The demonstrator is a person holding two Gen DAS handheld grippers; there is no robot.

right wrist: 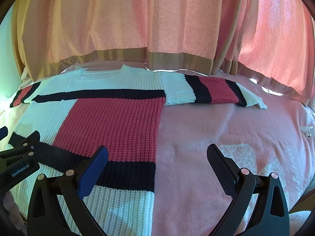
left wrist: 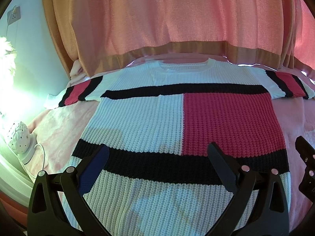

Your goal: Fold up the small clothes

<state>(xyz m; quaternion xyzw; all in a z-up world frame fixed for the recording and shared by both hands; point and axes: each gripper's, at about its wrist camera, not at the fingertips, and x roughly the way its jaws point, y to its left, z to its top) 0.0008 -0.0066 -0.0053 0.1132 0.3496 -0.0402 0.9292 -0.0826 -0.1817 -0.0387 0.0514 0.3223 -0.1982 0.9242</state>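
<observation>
**Mira:** On the pink blanket [right wrist: 226,122] the sweater [left wrist: 157,118] lies flat, front side up, both sleeves spread out to the sides. Its long axis runs away from the grippers: hem close to us, collar far, near the curtain [left wrist: 157,19].

**Tomas:** And which gripper is nearer to what?

**Mira:** The left gripper [left wrist: 157,153] hangs over the lower body of the sweater, about over the black band near the hem. The right gripper [right wrist: 157,155] hangs over the sweater's right side edge: one finger above the knit, the other above bare blanket. So the right sleeve [right wrist: 214,91] lies forward and a little outward from it, well apart.

**Tomas:** Do they hold anything?

**Mira:** No. On both, the 2 fingers are spread wide with nothing between them.

**Tomas:** So nothing is folded yet?

**Mira:** I judge so. Probably the first fold is a sleeve inward; each gripper must reach far forward for its own sleeve.

**Tomas:** Any containers?

**Mira:** No basket or box in view. Only a white lamp [left wrist: 18,137] with a cord stands at the left, beside the bed.
</observation>
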